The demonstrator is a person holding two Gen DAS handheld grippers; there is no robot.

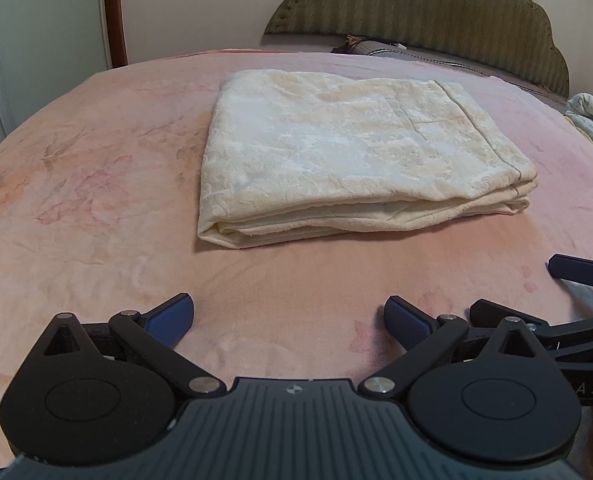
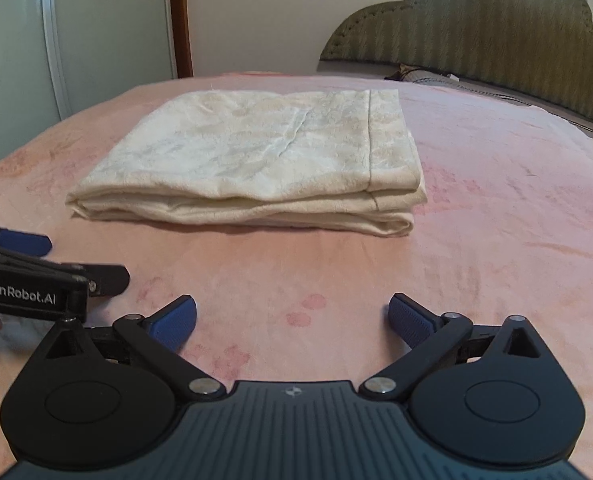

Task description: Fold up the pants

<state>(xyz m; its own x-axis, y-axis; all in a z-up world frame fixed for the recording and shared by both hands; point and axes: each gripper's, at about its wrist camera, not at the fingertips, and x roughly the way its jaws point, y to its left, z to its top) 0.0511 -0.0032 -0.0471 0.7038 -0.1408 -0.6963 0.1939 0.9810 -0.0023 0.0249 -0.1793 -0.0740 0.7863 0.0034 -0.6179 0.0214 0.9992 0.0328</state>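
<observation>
Lying at twelve o'clock on the pink bedspread (image 1: 96, 160), one folded cream pants bundle (image 1: 356, 160); two grippers, left gripper (image 1: 289, 320) and right gripper (image 2: 292, 318), spread wide, holding nothing.

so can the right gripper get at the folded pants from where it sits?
Probably yes. The right gripper has open, empty jaws facing the folded pants, with only bare pink bedspread between; the left gripper sits off to the side.

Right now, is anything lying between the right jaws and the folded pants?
Nothing visible. Only bare pink blanket lies between the open right gripper and the folded cream pants. The left gripper sits off to its left, clear of that path.
</observation>
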